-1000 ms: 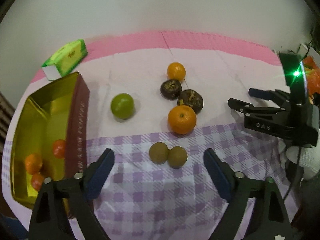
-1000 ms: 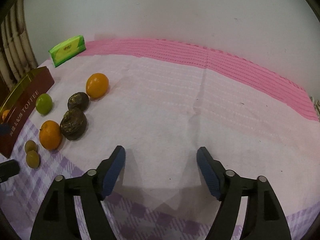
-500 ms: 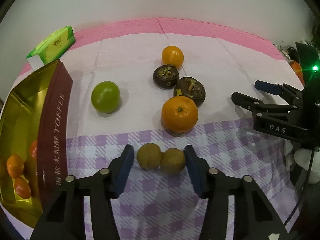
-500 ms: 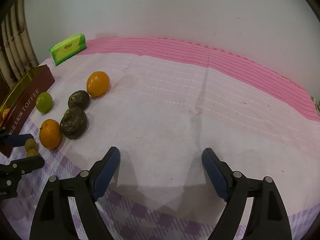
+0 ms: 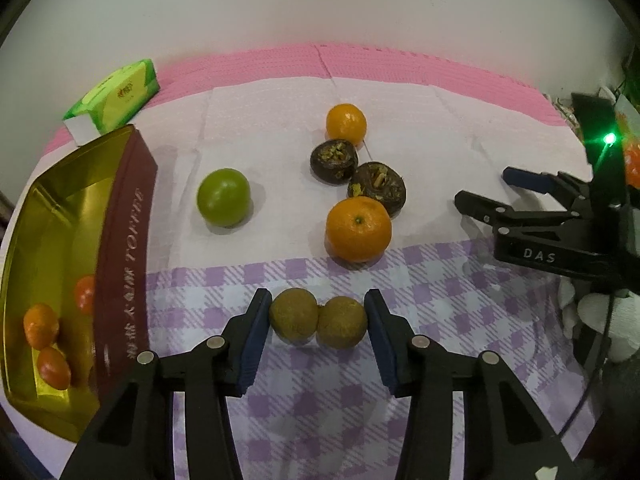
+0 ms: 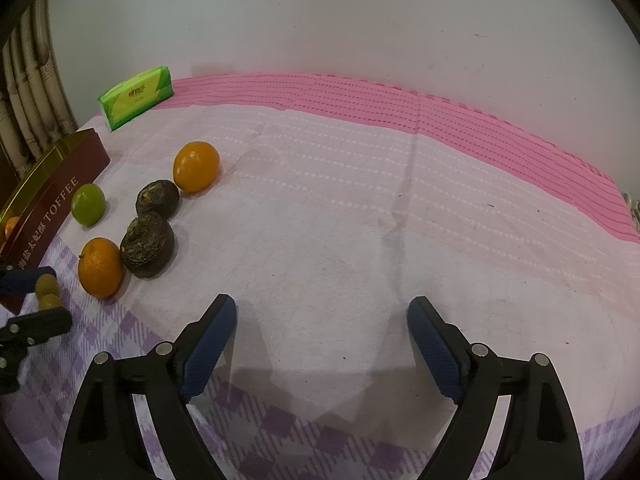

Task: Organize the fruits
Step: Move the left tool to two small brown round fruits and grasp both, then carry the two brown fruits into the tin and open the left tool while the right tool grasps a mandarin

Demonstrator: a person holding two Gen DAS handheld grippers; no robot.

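Between left tool (image 5: 318, 322) pads, two touching brown fruits (image 5: 318, 322).

My left gripper (image 5: 318, 322) is matte black plastic, its two angular arms ending in dark blue ribbed pads (image 5: 252, 344), with round silver screw heads set along each arm. My right gripper (image 6: 320, 354) is built the same way: black triangular frames with cut-out openings, blue textured fingers (image 6: 208, 346), silver rivets at the joints. Seen from my left camera, its body carries the white letters "DAS", a green light glows on the black housing behind it, and a thin black cable trails down beside a white glove (image 5: 596, 320).
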